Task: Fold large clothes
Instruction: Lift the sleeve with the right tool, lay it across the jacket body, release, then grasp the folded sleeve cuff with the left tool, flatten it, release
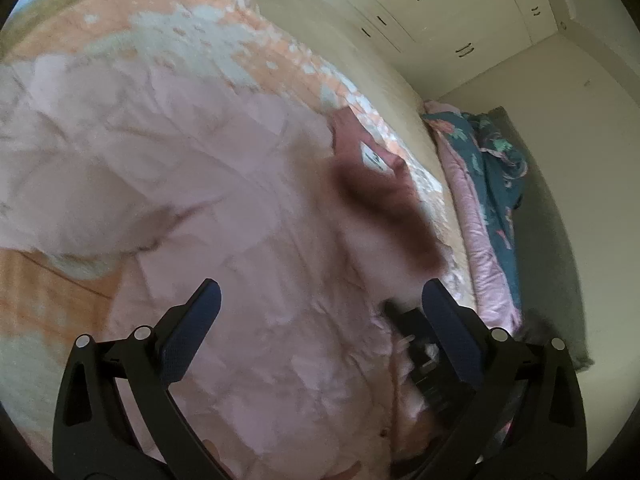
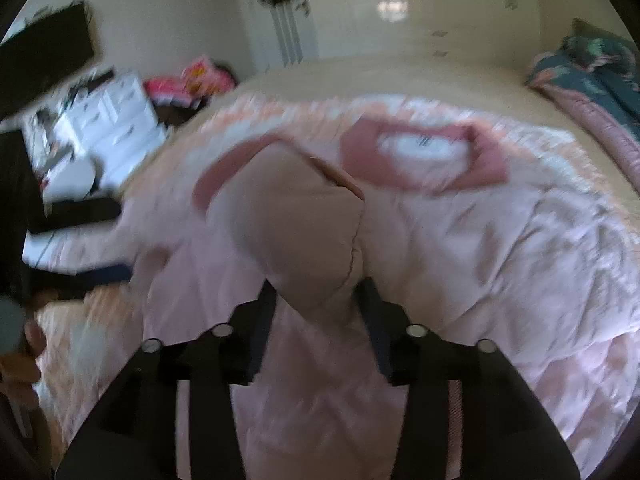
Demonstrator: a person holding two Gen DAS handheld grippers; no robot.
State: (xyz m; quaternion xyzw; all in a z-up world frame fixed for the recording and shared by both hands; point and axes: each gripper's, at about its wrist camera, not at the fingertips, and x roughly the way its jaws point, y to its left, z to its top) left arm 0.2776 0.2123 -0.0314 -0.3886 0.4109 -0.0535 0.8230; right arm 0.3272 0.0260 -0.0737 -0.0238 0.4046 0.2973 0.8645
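A large pale pink garment (image 1: 224,184) with a darker pink collar (image 1: 360,148) lies spread on the bed. My left gripper (image 1: 320,300) is open just above it, nothing between the fingers. In the right wrist view the same garment (image 2: 500,248) fills the middle, its collar (image 2: 424,156) at the far side. My right gripper (image 2: 316,292) is shut on a bunched fold of the garment (image 2: 296,216) and holds it lifted. The right gripper also shows in the left wrist view (image 1: 416,340), blurred, at the garment's right edge.
The bed has an orange and white patterned cover (image 1: 200,28). A teal floral quilt with pink lining (image 1: 492,168) is piled at the bed's far end by the wall. White wardrobes (image 1: 448,8) stand behind. A cluttered desk with white drawers (image 2: 112,120) stands left of the bed.
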